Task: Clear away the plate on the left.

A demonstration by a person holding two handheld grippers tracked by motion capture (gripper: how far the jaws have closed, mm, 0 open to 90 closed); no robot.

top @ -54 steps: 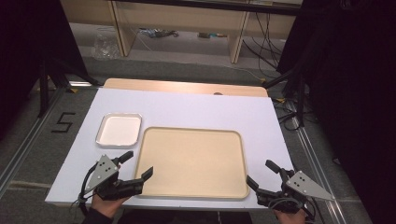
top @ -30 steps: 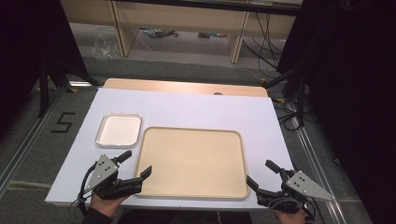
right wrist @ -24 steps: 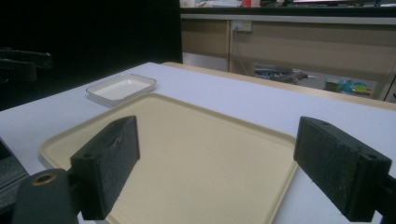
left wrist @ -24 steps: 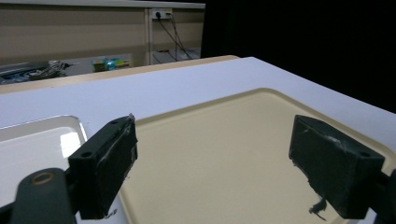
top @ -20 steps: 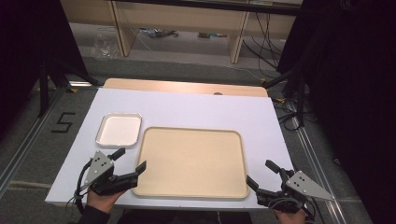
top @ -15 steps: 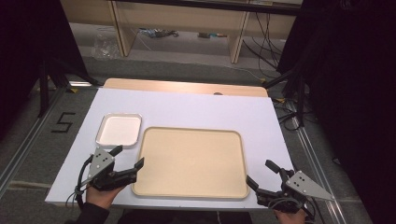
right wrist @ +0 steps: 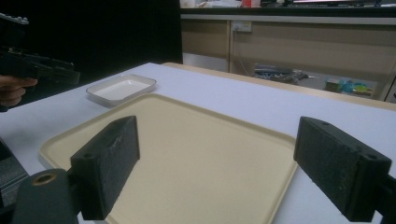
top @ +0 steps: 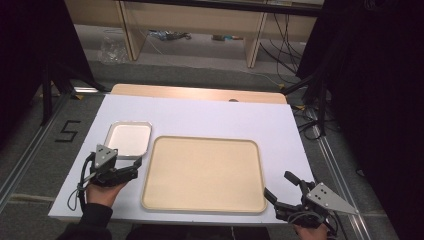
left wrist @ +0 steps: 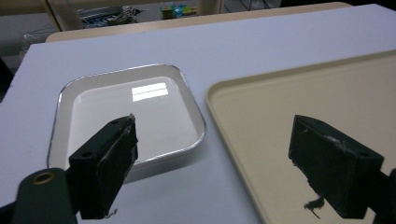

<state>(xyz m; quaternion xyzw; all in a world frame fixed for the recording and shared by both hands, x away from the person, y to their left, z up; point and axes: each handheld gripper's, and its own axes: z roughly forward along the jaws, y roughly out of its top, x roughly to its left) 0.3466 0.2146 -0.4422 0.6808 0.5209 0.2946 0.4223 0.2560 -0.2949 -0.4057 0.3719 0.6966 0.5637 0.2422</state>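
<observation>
Left gripper (top: 131, 167) is hovering with jaws spread wide, nothing between them, just short of the white dish (top: 129, 139). Best to square one jaw over the dish's near rim before closing. Dish is sitting at table's (top: 210, 117) left, beside the beige tray (top: 202, 172). Right gripper (top: 282, 192), also gaping, is idling at the tray's near right corner.

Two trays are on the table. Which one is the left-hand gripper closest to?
The small white tray. The left gripper sits just at its near edge, jaws apart. The big beige tray lies beside it, to the right.
</observation>
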